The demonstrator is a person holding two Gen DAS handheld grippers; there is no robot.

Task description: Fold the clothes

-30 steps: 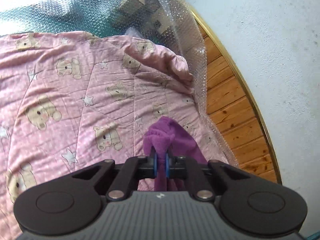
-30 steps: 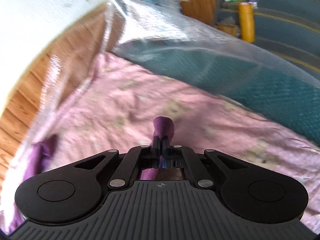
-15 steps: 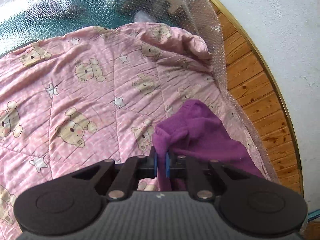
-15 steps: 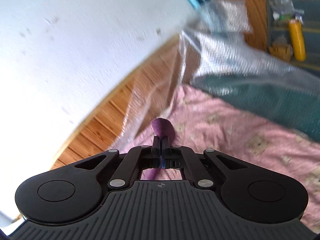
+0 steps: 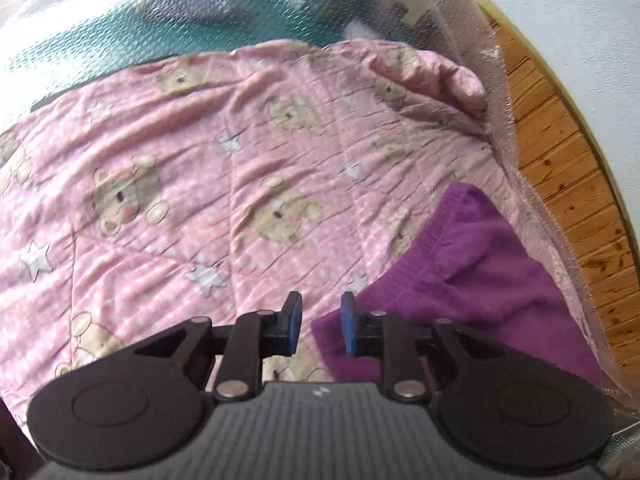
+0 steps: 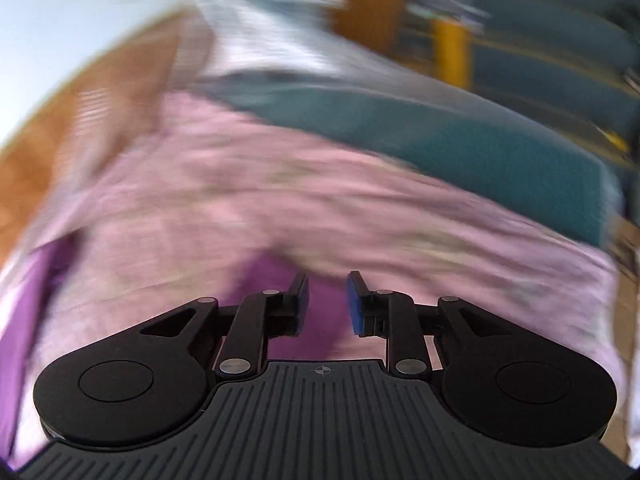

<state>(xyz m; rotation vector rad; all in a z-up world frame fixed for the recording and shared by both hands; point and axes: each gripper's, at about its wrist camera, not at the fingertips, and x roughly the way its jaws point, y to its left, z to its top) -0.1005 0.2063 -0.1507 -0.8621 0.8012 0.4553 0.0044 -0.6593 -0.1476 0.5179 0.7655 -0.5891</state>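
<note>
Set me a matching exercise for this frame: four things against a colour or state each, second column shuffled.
Things:
1. left gripper
2. garment
3. quilt
4. wall panelling

Colour or state:
A. pink, with bears and stars
B. open, holding nothing
C. brown wood
D. purple, lying on the quilt

Pairs: 1-B, 2-D, 3-A, 4-C

Ahead of the black left gripper (image 5: 320, 322), with blue pads (image 5: 349, 322), lies a pink quilt (image 5: 200, 184) printed with tan bears and white stars; to its right, plain purple cloth (image 5: 472, 280).
</note>
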